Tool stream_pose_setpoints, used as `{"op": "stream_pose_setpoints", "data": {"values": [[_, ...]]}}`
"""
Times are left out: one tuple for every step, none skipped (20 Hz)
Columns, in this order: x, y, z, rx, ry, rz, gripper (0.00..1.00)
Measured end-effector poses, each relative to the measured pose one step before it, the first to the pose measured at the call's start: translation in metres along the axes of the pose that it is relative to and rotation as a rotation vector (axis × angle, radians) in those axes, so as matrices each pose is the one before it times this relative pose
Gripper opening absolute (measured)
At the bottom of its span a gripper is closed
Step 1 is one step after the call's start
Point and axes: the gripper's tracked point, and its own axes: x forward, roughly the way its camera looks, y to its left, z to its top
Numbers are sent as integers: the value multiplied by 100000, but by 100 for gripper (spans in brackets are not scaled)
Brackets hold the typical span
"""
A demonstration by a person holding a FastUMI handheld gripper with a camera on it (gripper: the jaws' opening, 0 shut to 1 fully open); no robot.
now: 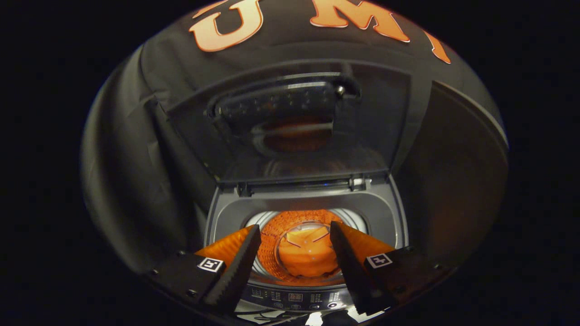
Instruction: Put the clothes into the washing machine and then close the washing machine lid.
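Claw (294, 237) wide open, holding nothing, above washer drum (272, 240), orange cloth (306, 256) inside, lid (290, 122) up.

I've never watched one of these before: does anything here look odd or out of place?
Nothing stands out. The grey top-loading washing machine has its dark glass lid raised, an orange cloth lies in the drum, and the open gripper hangs above, holding nothing.

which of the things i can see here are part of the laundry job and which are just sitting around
Part of the job:
washing machine
raised lid
drum
orange clothes in the drum
gripper, open above the drum

Just lying about:
cables in front of the control panel
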Motion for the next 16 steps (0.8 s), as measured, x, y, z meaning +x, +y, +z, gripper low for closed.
{"op": "stream_pose_setpoints", "data": {"values": [[-695, -58, 1014, -31, -2027, 322, 99], [-547, -122, 1014, 54, -1737, 295, 99], [-689, -201, 1034, -989, -1676, -503, 99], [-899, 59, 1605, -681, -3059, -130, 99], [-597, 30, 1566, -677, -2882, -39, 99], [-741, 87, 1663, -1108, -2051, -133, 99], [-314, 56, 1483, -608, -2334, 249, 99], [303, 57, 1369, -628, -2174, -17, 99], [-74, 18, 1740, 179, -2914, 463, 99], [-47, 147, 1669, 25, -1955, 261, 99], [230, 98, 1618, -884, -2484, 176, 98], [297, -58, 1264, -1337, -1494, -505, 98], [269, -23, 1131, -1724, -1349, -354, 99], [734, 9, 802, -1111, -1429, -731, 99], [595, -159, 812, -1199, -74, -681, 99], [883, 133, 832, -37, -1044, 251, 99]]}}
